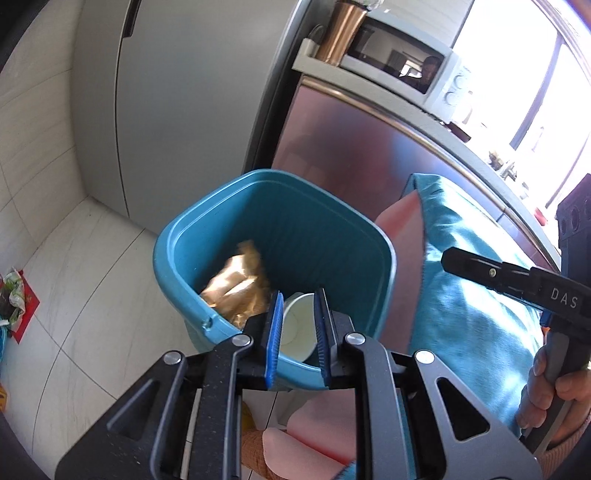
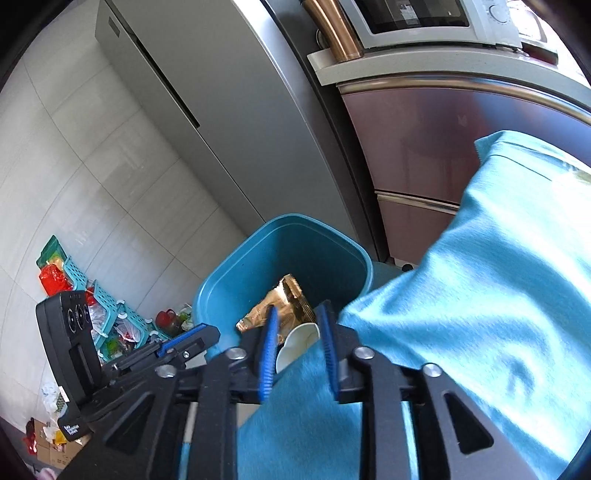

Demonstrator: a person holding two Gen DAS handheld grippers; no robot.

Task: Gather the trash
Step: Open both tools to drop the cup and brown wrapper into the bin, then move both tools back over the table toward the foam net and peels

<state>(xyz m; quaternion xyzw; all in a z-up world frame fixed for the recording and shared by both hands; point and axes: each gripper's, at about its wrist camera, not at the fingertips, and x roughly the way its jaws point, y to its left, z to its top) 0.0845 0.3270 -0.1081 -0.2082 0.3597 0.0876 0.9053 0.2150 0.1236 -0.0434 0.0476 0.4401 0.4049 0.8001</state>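
Observation:
A teal plastic bin (image 1: 207, 229) stands on the floor by the table edge. Inside lie a crumpled gold wrapper (image 1: 236, 288) and a white paper cup (image 1: 295, 325) on its side. My left gripper (image 1: 298, 301) hovers over the bin's near rim, jaws open and empty, the cup showing between them below. In the right wrist view the bin (image 2: 229, 280), wrapper (image 2: 284, 306) and cup (image 2: 299, 343) show again. My right gripper (image 2: 298, 312) is open and empty above the bin's near edge, over the turquoise cloth (image 2: 480, 277). The right gripper also shows in the left wrist view (image 1: 448, 260).
A grey fridge (image 1: 166, 110) and a steel cabinet (image 1: 351, 140) stand behind the bin, with a microwave (image 1: 406, 62) and copper cup (image 1: 341, 29) on top. The turquoise cloth (image 1: 472, 295) covers the table at right. Teal baskets and loose clutter (image 2: 92, 306) lie on the floor at left.

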